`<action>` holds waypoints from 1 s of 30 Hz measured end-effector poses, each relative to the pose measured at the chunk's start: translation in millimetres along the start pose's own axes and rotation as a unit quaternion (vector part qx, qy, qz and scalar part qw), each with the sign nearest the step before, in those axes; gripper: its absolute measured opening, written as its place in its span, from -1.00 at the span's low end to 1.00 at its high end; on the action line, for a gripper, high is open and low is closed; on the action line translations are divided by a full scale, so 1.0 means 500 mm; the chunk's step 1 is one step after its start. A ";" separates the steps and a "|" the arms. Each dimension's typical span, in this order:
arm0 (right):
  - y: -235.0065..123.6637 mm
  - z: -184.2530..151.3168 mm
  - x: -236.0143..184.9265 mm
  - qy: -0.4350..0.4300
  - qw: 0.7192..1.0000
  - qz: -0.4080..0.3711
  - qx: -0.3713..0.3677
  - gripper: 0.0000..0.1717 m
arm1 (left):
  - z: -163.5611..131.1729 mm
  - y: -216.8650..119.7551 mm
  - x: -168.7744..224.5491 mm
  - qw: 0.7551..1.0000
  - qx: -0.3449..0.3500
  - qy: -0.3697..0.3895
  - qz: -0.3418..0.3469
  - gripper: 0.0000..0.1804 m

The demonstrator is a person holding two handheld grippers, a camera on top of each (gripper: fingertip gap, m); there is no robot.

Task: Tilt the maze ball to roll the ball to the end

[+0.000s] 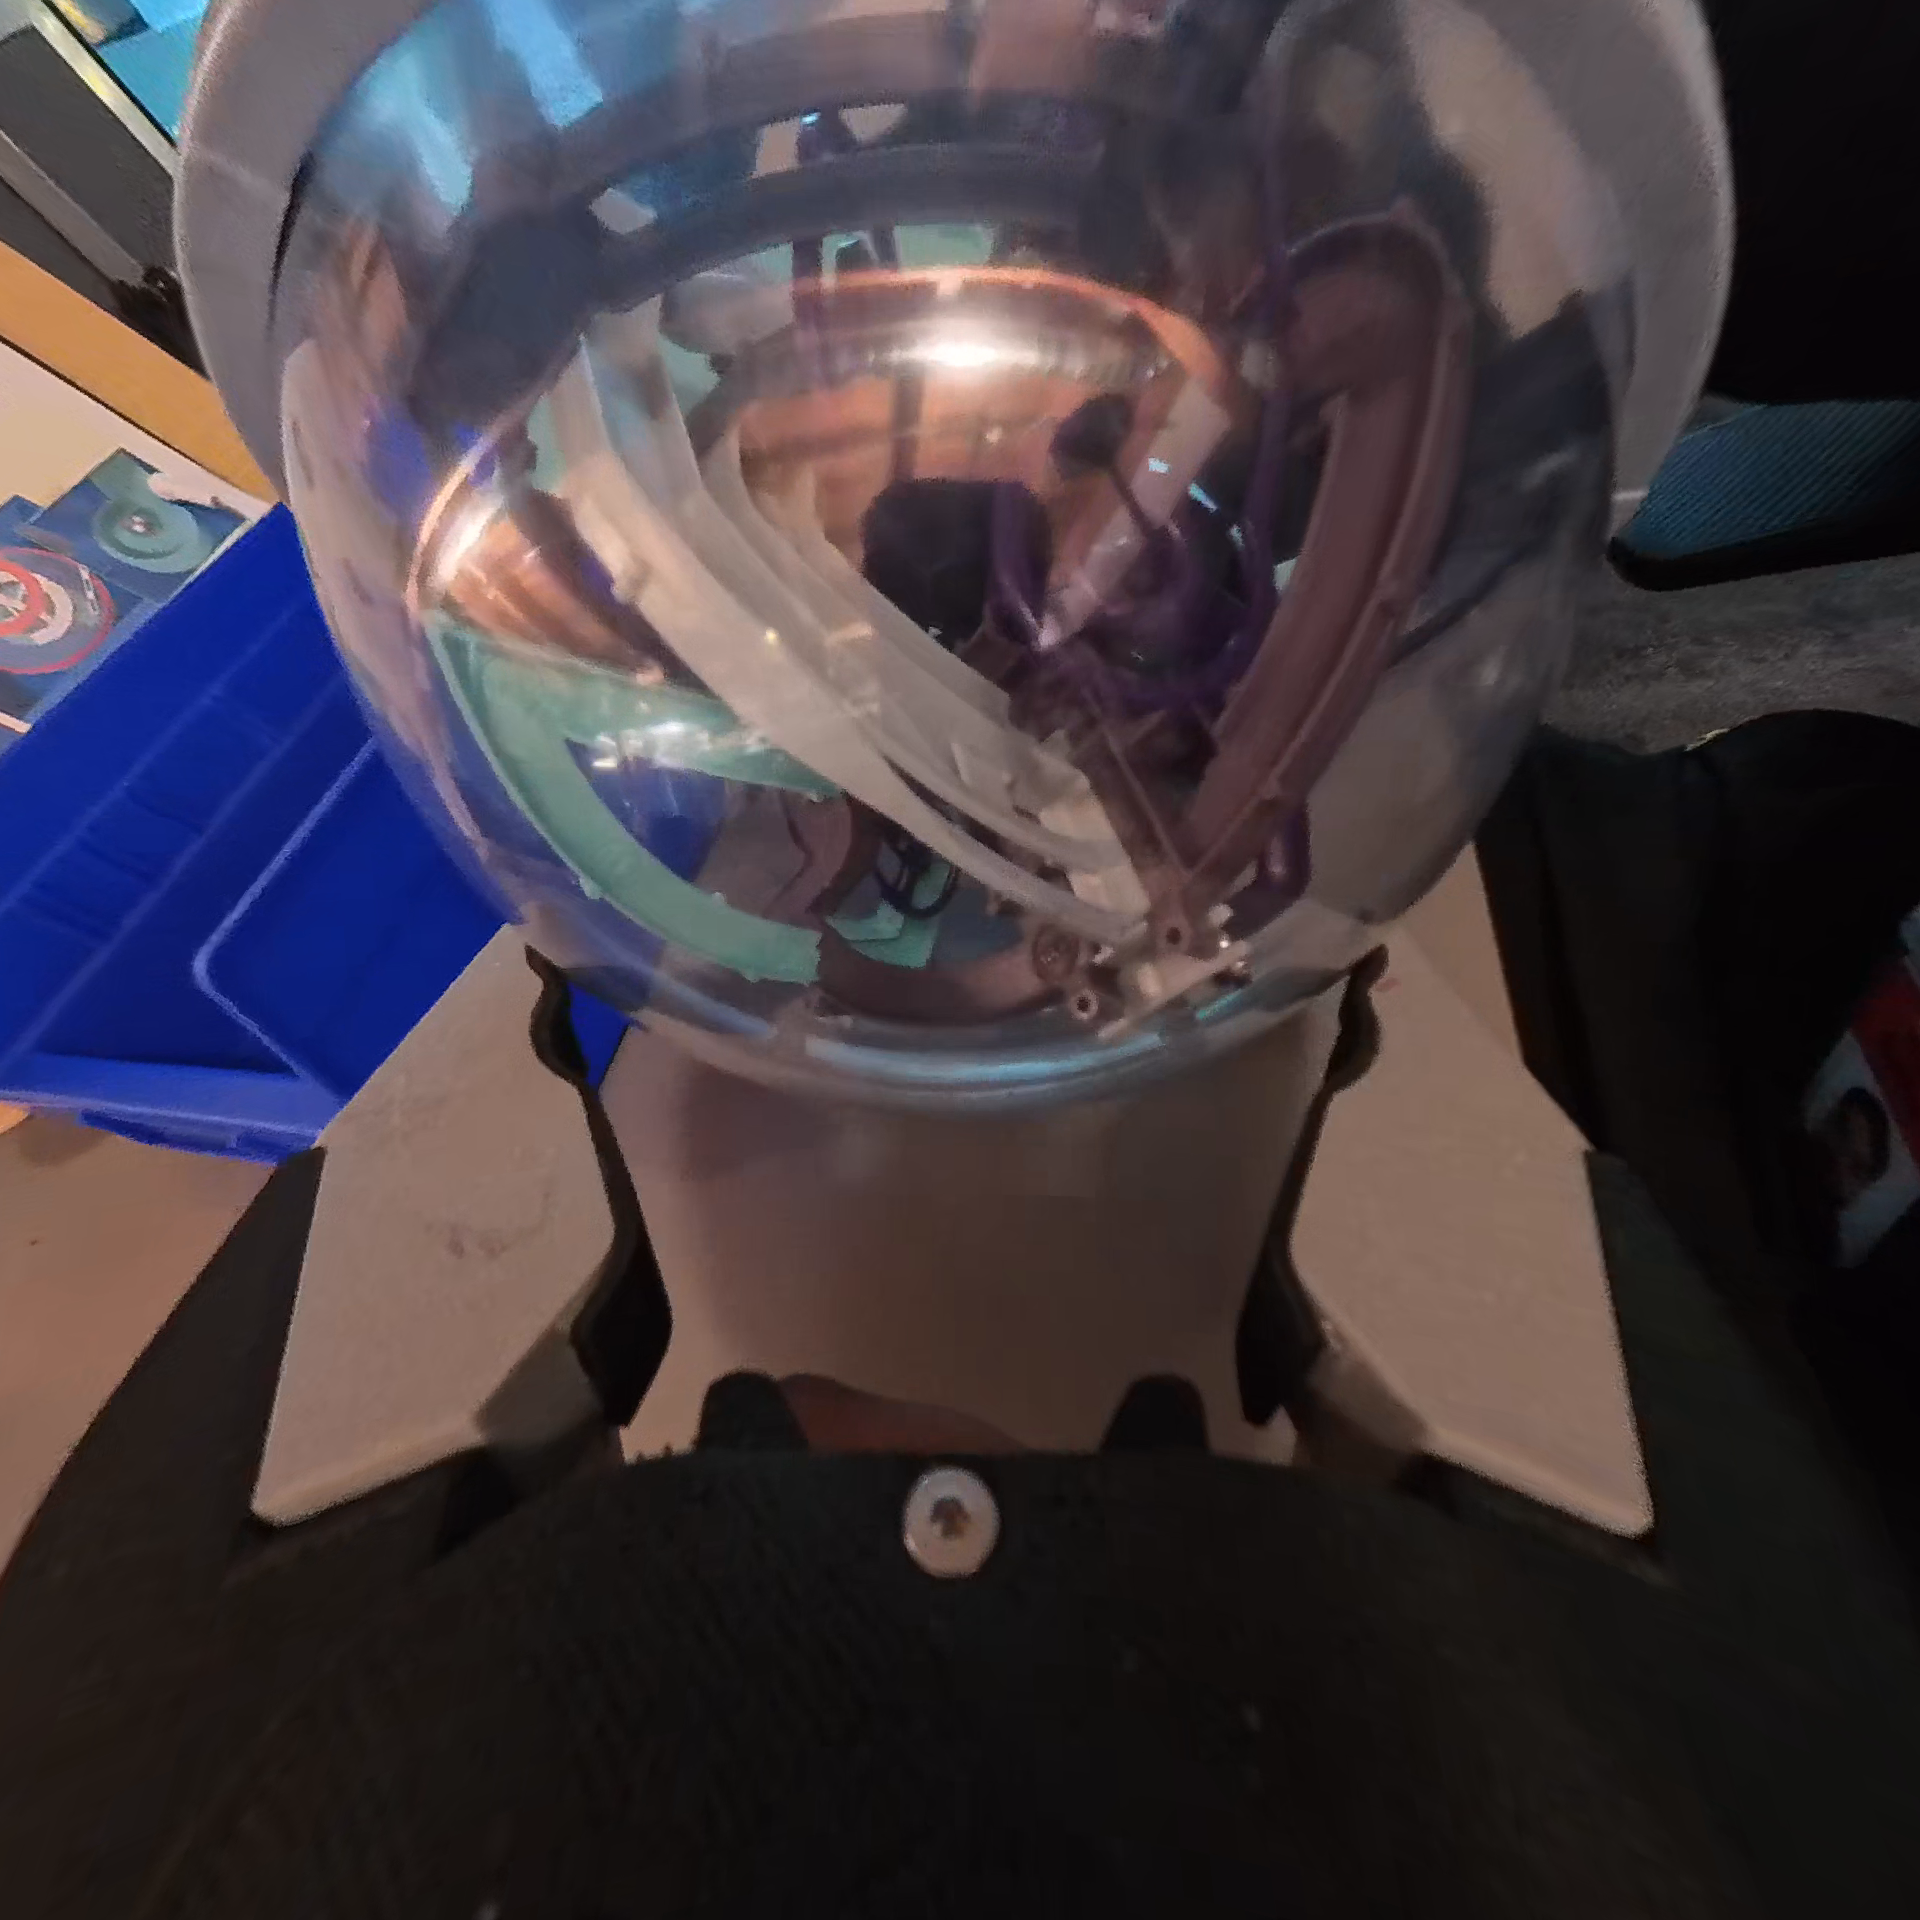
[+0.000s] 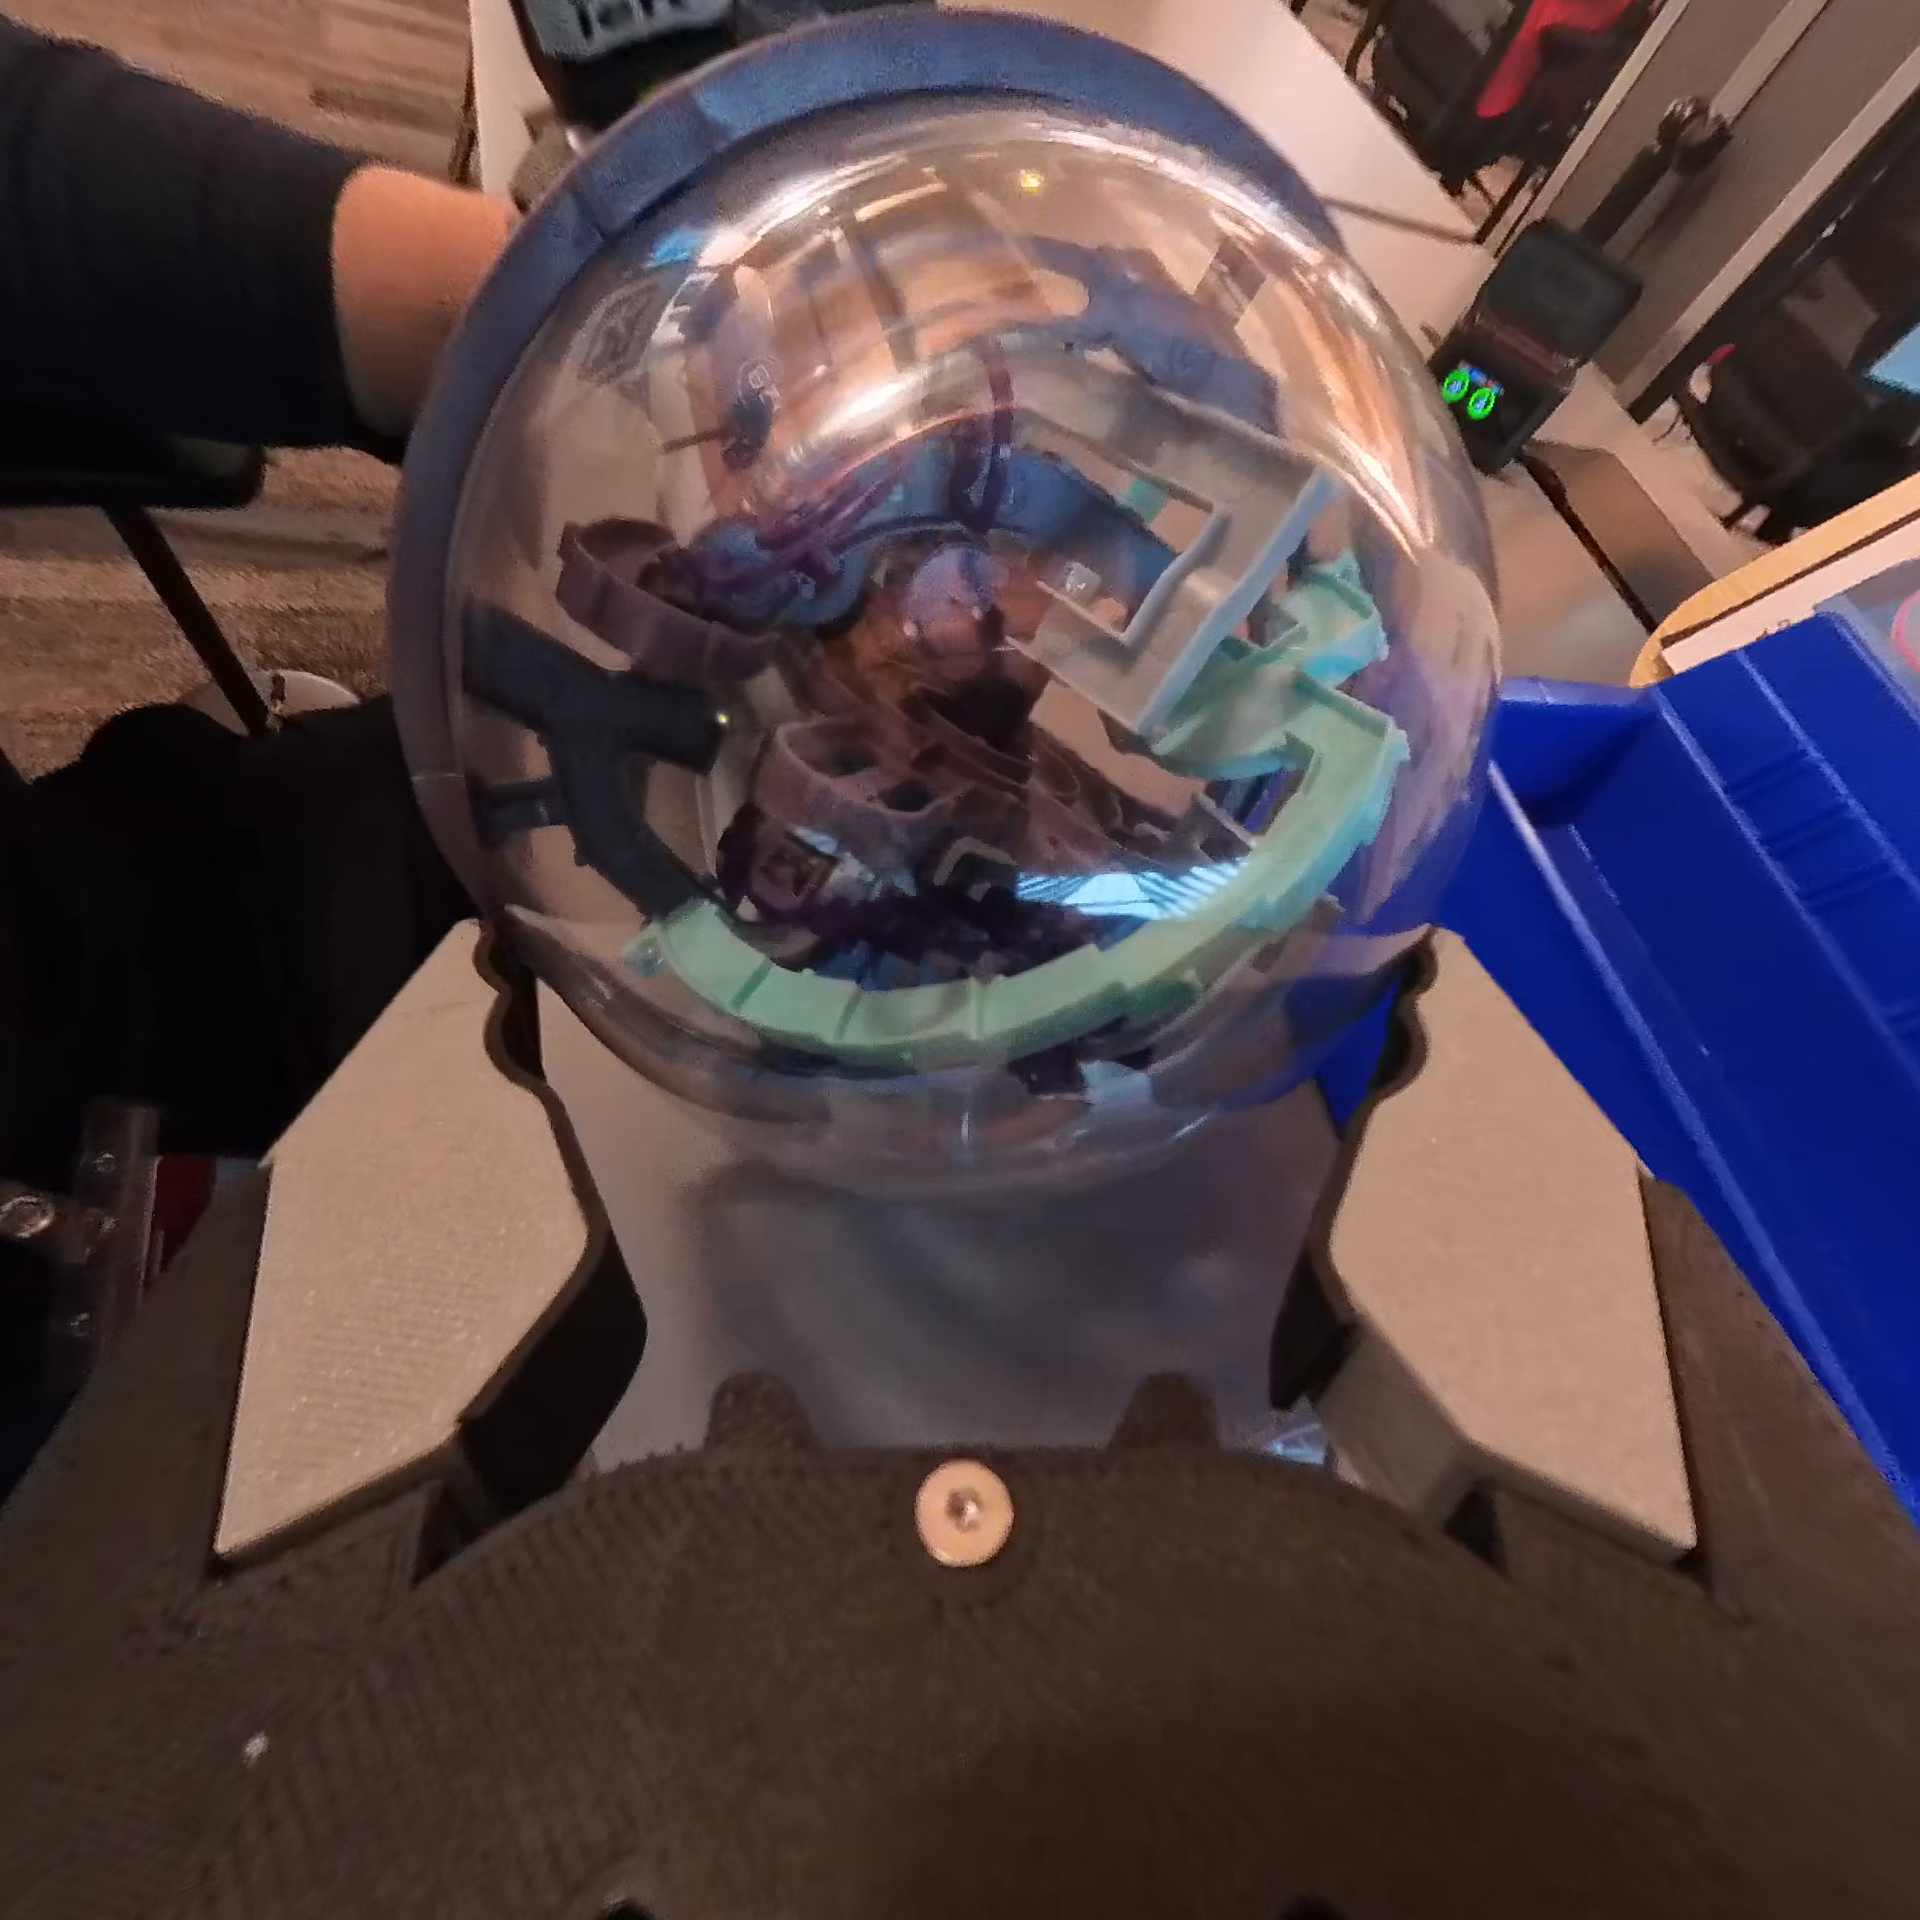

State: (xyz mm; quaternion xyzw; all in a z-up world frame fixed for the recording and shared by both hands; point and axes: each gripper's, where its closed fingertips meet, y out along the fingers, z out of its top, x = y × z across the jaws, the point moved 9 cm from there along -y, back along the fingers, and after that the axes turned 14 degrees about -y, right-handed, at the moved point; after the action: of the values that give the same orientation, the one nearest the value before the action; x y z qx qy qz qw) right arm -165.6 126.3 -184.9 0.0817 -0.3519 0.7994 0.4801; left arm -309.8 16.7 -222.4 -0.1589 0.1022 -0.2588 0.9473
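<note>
- Left wrist view: the left gripper (image 1: pixel 956 997) stands with its jaws spread wide around the lower part of the maze ball (image 1: pixel 935 540).
- Both black fingertips (image 1: pixel 556 1013) meet the clear shell, one on each side, so the gripper is clamped on the sphere.
- The maze ball fills the far half of the view, above a grey table (image 1: pixel 935 1247). White, green and purple tracks show inside it.
- A blue bin (image 1: pixel 187 831) lies to the left of the ball, on the table.
- Right wrist view: the right gripper (image 2: pixel 956 1013) also has its jaws set wide, with the fingertips (image 2: pixel 509 997) against the shell on both sides, clamped on the same maze ball (image 2: pixel 935 623).
- A green curved track (image 2: pixel 935 1013) runs along the near lower part of the sphere.
- The blue bin (image 2: pixel 1714 883) sits to the right; a dark sleeve (image 2: pixel 156 260) shows at far left.
</note>
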 end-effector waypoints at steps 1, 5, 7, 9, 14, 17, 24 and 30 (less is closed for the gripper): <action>-0.002 0.004 0.000 -0.001 1.000 -0.002 0.009 0.82 | 0.001 -0.001 0.001 1.000 0.004 -0.004 -0.003 0.57; -0.007 0.015 -0.002 -0.014 1.000 -0.010 0.020 0.82 | 0.002 -0.002 0.003 1.000 0.007 -0.006 -0.005 0.58; -0.008 0.019 -0.004 -0.020 1.000 -0.013 0.017 0.82 | 0.002 -0.002 0.004 1.000 0.006 -0.003 -0.004 0.57; -0.010 0.021 -0.005 -0.024 0.999 -0.016 0.014 0.82 | 0.002 -0.001 0.005 1.000 0.004 -0.002 -0.004 0.57; -0.010 0.018 -0.005 -0.031 0.999 -0.017 -0.002 0.82 | -0.002 0.012 0.004 1.000 -0.023 -0.002 0.003 0.57; -0.012 0.013 -0.004 -0.031 0.999 -0.016 -0.015 0.81 | -0.007 0.025 0.003 0.998 -0.056 -0.003 0.007 0.57; -0.011 -0.007 -0.002 -0.029 0.998 -0.011 -0.045 0.79 | -0.007 0.026 0.002 0.998 -0.060 -0.005 0.007 0.56; -0.027 -0.004 0.013 0.007 1.000 -0.020 0.005 0.69 | 0.004 -0.005 -0.015 0.998 0.001 -0.060 -0.021 0.43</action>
State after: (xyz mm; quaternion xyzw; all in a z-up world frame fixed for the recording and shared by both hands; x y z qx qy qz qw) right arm -157.4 136.3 -176.7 0.0852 -0.3429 0.7918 0.4982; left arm -316.5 19.1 -218.8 -0.1749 0.0410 -0.2691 0.9462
